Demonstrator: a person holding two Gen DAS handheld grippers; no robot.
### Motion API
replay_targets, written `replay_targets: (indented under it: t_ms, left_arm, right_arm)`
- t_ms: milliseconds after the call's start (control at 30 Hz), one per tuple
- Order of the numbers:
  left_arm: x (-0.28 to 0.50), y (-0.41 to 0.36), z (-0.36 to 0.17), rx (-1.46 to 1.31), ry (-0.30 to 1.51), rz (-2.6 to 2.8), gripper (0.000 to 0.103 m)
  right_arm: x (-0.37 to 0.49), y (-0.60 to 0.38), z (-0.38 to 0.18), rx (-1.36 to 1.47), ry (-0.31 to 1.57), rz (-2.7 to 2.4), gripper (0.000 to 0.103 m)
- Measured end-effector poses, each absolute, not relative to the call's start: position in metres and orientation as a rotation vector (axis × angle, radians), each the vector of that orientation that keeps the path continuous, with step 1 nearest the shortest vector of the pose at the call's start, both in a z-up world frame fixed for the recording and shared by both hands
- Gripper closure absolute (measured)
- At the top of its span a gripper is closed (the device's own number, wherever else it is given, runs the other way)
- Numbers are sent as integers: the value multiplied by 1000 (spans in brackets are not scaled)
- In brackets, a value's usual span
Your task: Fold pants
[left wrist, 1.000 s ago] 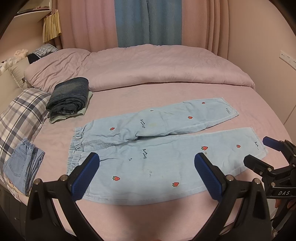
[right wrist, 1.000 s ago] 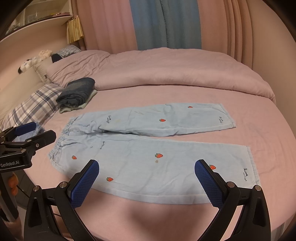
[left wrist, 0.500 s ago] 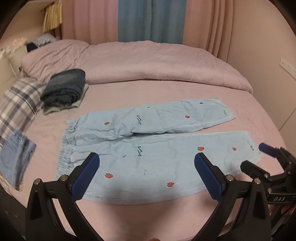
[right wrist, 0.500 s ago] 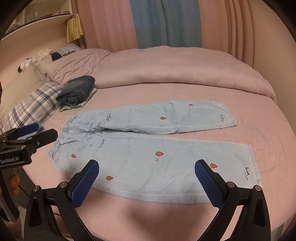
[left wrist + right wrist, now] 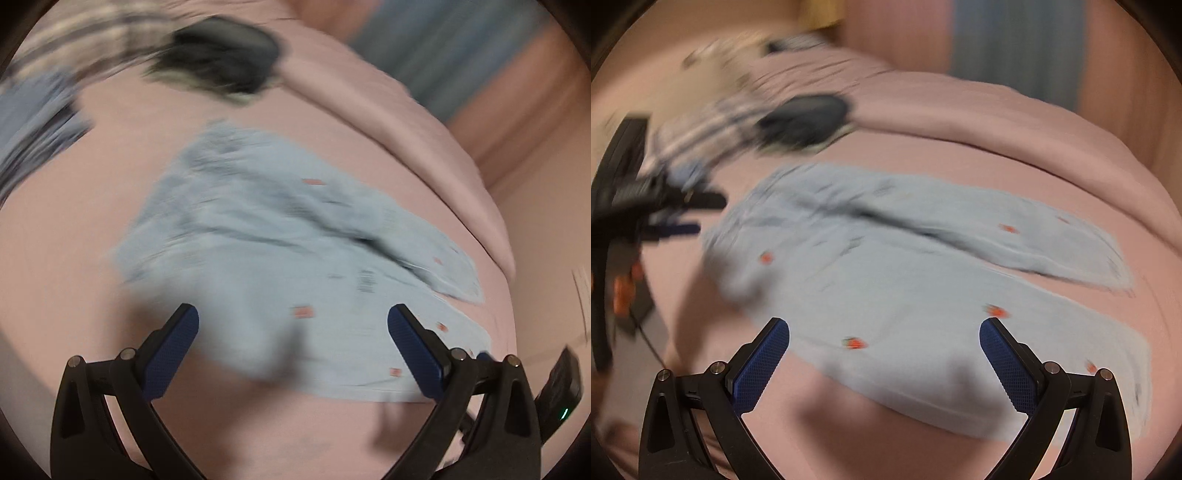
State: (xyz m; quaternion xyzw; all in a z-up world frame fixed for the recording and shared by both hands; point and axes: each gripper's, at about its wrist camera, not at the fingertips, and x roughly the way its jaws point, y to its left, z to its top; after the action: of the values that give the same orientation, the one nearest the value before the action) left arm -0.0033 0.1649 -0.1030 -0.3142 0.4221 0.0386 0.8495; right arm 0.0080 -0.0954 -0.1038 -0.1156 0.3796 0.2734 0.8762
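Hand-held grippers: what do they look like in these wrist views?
Each hand-held gripper, left and right, is a black plastic frame branching into two angled fingers with silver pivot pins and blue cross-hatched pads. The left one's black body also shows in the right wrist view, blurred, with orange parts below it.

My right hand-held gripper (image 5: 884, 354) spread wide over strawberry-print pants (image 5: 905, 280), flat on pink bed (image 5: 960, 155), left hand-held gripper (image 5: 685, 216) blurred beside waistband

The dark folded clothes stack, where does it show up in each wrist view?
Left wrist: dark folded clothes stack at top, left of centre, blurred.
Right wrist: stack upper left, beyond the waistband.
Shared landmark: light blue strawberry pants spread on the pink bed.
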Motion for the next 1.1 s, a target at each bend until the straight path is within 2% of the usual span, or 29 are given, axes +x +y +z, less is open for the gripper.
replay_targets:
  t_ms: [133,233,300,367,400,467,500,533,567,600,667,800,867,933,1000,1100]
  left_arm:
    - [-23,199,-127,-818,884,140,2]
    - [-21,211,-150,-928,875,125,7]
    - [-18,212,-159,-957,884,126,10]
    - [-13,213,-158,-946,857,155,14]
    - [-11,215,-156,-927,838,167,19]
    - [-4,217,-152,-887,854,188,58]
    - [1,224,-158,-883,864,193,66]
    - [3,227,-160,-882,879,204,79]
    - [4,229,-163,-877,888,212,82]
    - [1,232,-163,-883,885,210,84]
    - [-9,236,-162,-881,875,217,84]
    - [-19,238,-160,-824,893,217,83]
    - [-13,233,-162,-766,936,221,80]
    - [-12,230,-154,-731,950,224,73]
    - [-15,227,-140,-634,955,257,65]
    - [-17,221,-115,-501,888,278,54]
  right_arm:
    - [-6,-51,-125,-405,770,710,1]
    - [-15,-22,-142,-547,735,798,8]
    - [-21,-4,-154,-636,706,840,21]
    - [-20,12,-167,-716,686,838,30]
    - [-19,15,-172,-749,680,821,32]
    - [-16,20,-176,-758,657,812,35]
    - [-13,20,-174,-745,648,810,47]
    - [-9,22,-174,-735,645,802,56]
    - [-5,23,-173,-722,655,799,70]
    - [1,25,-171,-701,674,805,78]
    - [4,34,-170,-675,691,800,82]
    - [-7,31,-167,-631,731,855,83]
    - [-3,35,-174,-658,747,860,83]
    - [3,31,-171,-609,788,865,80]
    - [9,21,-155,-483,856,927,72]
    - [17,-6,-130,-385,823,916,63]
